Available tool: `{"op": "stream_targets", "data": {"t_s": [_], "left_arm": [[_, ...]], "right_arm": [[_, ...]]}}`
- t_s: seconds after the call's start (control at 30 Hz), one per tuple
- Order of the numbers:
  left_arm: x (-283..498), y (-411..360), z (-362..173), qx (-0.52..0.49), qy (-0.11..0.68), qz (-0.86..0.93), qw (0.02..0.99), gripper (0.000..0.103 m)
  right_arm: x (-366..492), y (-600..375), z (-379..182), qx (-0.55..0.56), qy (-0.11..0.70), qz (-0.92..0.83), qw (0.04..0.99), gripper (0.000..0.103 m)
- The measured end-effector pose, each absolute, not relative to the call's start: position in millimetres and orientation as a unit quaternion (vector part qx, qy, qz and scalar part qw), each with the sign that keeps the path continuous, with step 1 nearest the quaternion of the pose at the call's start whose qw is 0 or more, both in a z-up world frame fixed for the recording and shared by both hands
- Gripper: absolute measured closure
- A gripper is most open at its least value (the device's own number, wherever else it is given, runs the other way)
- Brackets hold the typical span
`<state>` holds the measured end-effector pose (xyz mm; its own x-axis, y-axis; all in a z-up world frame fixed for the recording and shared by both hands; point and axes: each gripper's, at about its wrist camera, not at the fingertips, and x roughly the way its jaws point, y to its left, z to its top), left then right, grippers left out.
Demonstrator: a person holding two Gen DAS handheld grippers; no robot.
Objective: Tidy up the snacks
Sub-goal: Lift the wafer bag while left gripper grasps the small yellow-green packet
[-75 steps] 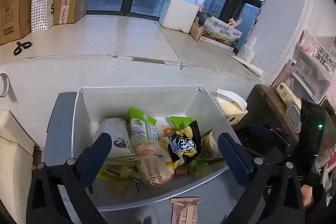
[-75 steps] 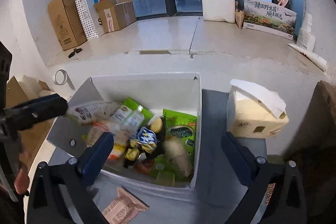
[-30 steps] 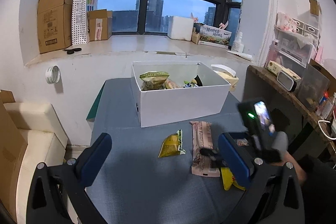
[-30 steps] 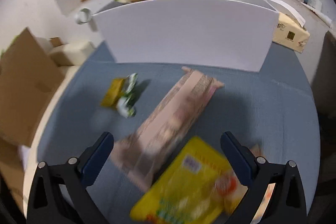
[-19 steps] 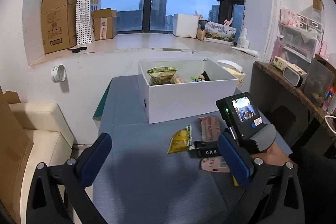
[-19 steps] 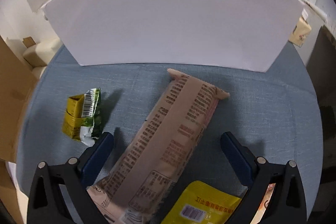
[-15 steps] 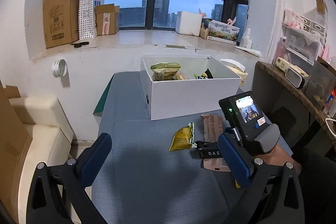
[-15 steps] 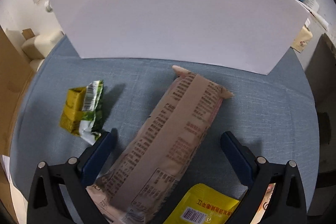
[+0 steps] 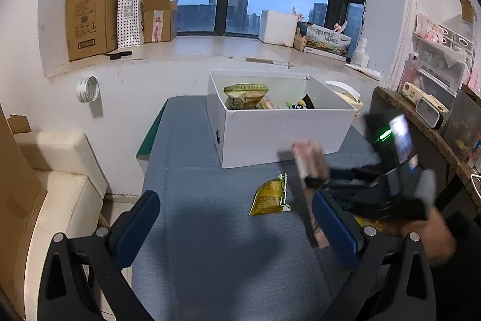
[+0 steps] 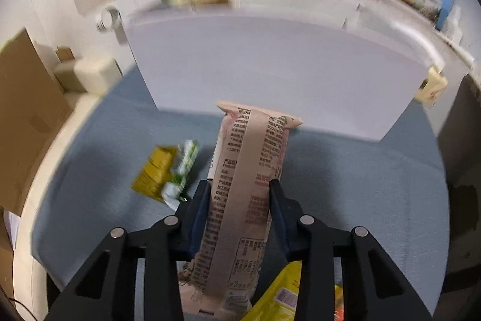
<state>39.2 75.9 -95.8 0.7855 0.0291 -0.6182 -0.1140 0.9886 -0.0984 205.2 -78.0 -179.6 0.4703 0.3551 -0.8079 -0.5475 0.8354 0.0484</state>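
My right gripper (image 10: 240,194) has just closed its jaws, and they are now clamped on the long pink-brown snack pack (image 10: 252,170), one pad on each long side. The pack points toward twelve o'clock at the near wall of the white box (image 10: 270,74). I judge this as the pick-up step done, with the carry to the box next. That calls for lifting the pack clear of the wall, then releasing it over the snacks already inside. My left gripper (image 9: 240,218) hangs over the blue desk (image 9: 210,260) with its jaws wide apart and nothing between them. A small yellow-green packet (image 9: 270,196) lies on the desk at about one o'clock of it, a likely next pick. Another yellow packet (image 10: 279,297) lies under my right gripper.
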Motion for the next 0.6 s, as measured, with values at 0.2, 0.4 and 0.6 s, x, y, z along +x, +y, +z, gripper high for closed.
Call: {"op": "stream_targets", "data": {"t_s": [0.2,0.4,0.6], "left_arm": [[67,68,-113,-0.049,0.353,0.035,0.934,0.0],[109,43,-136,-0.019,0.399,0.019,0.917,0.0],[155,14,-174,0.015,0.454,0.011,0.891,0.0]], "right_arm": [[195,-104,-120,-0.08,0.379,0.28,0.878,0.061],[181,-120,-88,-0.085,0.348,0.293,0.887,0.061],[168,-157,-89,-0.081,0.353,0.293,0.885,0.061]]}}
